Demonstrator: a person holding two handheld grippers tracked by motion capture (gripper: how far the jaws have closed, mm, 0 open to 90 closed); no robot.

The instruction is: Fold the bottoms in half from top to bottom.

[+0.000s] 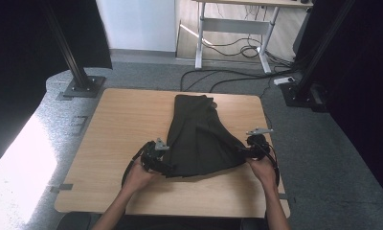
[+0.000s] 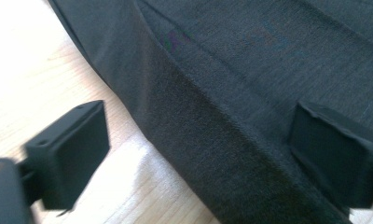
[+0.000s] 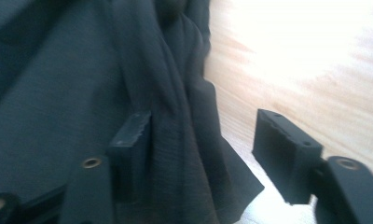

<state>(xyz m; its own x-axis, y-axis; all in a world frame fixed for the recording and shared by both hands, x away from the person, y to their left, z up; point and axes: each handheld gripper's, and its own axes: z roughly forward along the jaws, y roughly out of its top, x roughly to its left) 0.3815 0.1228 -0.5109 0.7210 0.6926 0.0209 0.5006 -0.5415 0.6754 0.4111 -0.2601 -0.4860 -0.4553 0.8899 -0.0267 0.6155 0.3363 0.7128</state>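
Observation:
A dark folded garment (image 1: 199, 139) lies lengthwise on the wooden table (image 1: 127, 124), narrow at the far end and wider toward me. My left gripper (image 1: 163, 163) sits at its near left edge. In the left gripper view its jaws stand wide apart (image 2: 198, 154), one over bare wood, the other on the cloth (image 2: 231, 93), with the folded edge between them. My right gripper (image 1: 244, 152) is at the garment's near right corner. Its jaws (image 3: 208, 149) straddle a bunched fold of cloth (image 3: 175, 116), with a gap left beside the outer jaw.
Two black stands with base plates (image 1: 82, 86) (image 1: 302, 93) rise from the floor behind the table's far corners. A desk frame (image 1: 232, 28) and loose cables (image 1: 228, 74) lie farther back. Bare wood lies left of the garment and along the near edge.

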